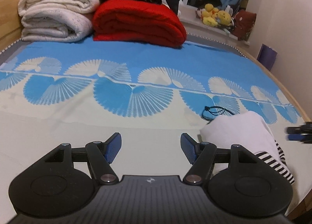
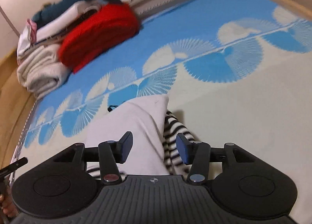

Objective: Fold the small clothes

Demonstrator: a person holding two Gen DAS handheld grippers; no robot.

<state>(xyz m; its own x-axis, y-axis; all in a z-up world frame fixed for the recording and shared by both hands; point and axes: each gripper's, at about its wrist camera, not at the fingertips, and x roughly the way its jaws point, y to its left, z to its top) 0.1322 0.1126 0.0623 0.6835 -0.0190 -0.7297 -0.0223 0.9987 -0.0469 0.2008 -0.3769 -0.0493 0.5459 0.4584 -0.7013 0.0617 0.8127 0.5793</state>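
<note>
The white garment point(image 2: 134, 124), lying folded over a striped garment point(image 2: 175, 136) on the bed point(image 2: 243, 116) well short of the red blanket point(image 2: 99, 34), looks largely done, both the left claw point(image 1: 151, 149) and right claw point(image 2: 154, 149) wide and empty

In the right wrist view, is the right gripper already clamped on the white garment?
No: the right gripper is open, its blue pads spread apart above the white garment and the striped garment.
</note>
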